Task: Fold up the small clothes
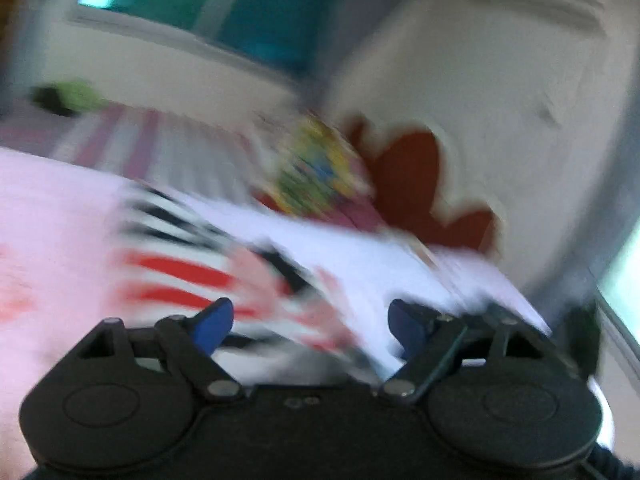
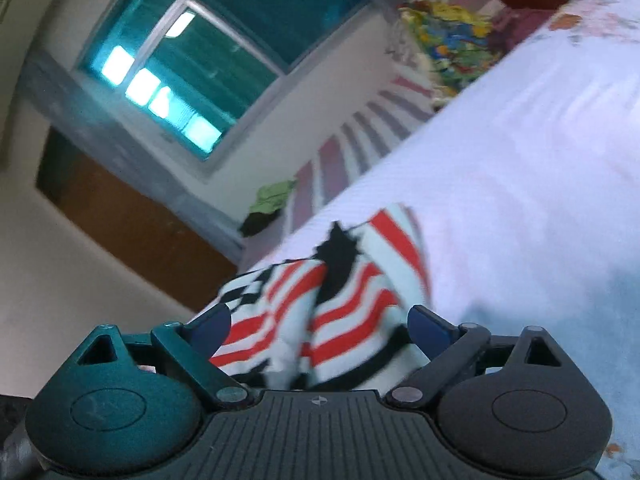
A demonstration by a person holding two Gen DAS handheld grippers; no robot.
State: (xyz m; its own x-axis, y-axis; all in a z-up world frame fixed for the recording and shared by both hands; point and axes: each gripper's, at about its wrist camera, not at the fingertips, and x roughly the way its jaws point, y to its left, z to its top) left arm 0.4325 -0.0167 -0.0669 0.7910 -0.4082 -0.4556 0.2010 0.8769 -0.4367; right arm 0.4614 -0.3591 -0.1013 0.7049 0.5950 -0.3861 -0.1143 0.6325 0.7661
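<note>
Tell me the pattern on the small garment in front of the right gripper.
Red and white stripes with a black-and-white checked part, on the striped garment; clearest in the right wrist view.

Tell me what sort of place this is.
Likely a bedroom: a bed under a white sheet, a window in the wall behind, and small clothes lying about, such as the striped garment.

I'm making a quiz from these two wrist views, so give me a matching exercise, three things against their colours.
Things:
1. small garment
2. bed sheet
3. window

Colours:
A. teal glass in a pale frame
B. red and white stripes with black patches
C. plain white

Pairs: 1-B, 2-C, 3-A
</note>
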